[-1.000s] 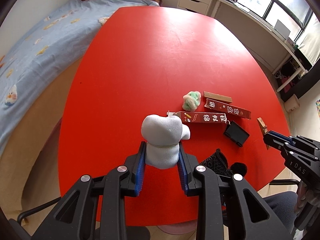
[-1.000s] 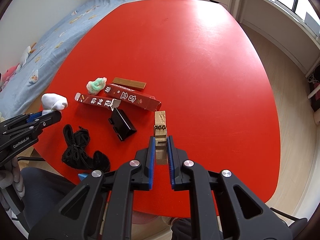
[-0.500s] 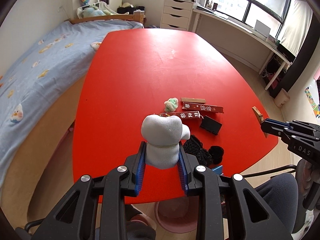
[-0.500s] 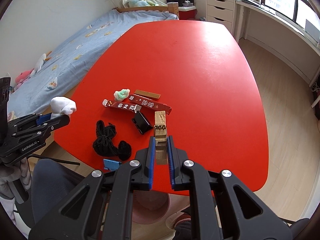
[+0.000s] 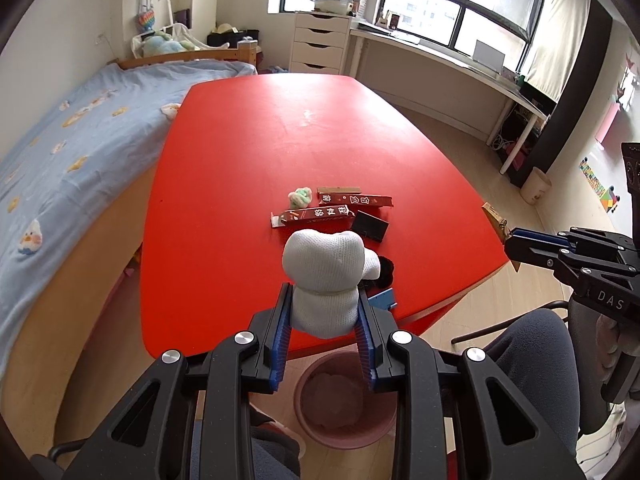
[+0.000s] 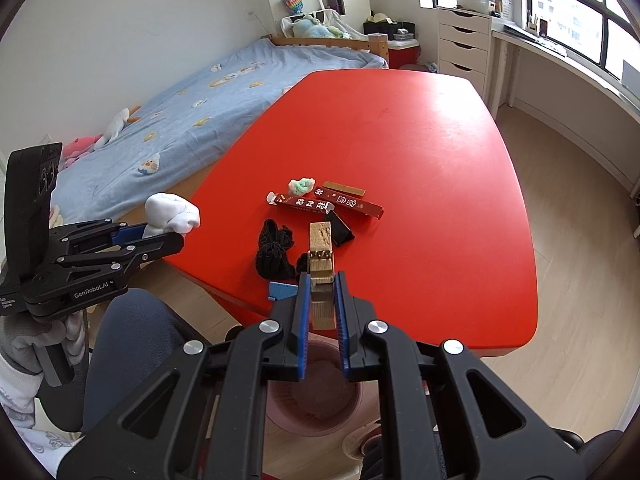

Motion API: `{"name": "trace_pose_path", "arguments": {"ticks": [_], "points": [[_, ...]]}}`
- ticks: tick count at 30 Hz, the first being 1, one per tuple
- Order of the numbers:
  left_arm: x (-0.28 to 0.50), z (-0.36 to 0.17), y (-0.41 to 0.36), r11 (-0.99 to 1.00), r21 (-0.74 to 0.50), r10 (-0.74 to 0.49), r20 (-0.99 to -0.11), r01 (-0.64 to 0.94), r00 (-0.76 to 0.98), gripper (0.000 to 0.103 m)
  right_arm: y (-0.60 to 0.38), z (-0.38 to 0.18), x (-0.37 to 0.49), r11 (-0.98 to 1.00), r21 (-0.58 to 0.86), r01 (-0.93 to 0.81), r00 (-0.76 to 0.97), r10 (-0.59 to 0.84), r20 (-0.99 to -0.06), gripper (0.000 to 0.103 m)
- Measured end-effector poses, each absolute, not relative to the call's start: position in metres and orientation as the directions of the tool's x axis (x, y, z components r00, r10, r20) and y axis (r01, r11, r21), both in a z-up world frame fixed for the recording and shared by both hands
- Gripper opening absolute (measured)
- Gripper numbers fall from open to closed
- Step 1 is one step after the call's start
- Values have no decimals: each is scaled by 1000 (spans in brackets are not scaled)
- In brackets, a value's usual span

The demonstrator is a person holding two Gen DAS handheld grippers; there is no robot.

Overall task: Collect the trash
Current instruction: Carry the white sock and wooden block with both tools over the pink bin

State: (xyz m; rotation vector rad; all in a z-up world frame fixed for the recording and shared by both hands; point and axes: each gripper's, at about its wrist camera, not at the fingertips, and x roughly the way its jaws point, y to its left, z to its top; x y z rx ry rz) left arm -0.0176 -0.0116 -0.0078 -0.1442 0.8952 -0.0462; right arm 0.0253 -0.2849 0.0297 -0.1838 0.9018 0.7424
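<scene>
Left claw (image 5: pixel 325 312) gripping white sock (image 5: pixel 326 276); right claw (image 6: pixel 322 308) pinching wooden block (image 6: pixel 321 256), long axis running along fingers. Both hovering off worktop (image 5: pixel 248 152) edge, pink bin (image 5: pixel 340 404) lying directly below. Remaining litter sitting on worktop.

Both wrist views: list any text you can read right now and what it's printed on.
"GenRobot.AI": side of the left gripper body, right wrist view.
"DAS": side of the right gripper body, left wrist view; the rest is cut off.
Chinese characters on the two red cartons: too small to read.
Small print beside "GenRobot.AI": blurred.
</scene>
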Motion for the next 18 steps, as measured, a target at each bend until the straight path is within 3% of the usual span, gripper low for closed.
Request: {"name": "trace_pose_path", "arguments": {"ticks": [18], "points": [[-67,-28,-40,979,-192,-196,-806,67,559,29,-300,7,-29,692,216,-689,290,536,-793,12]]}}
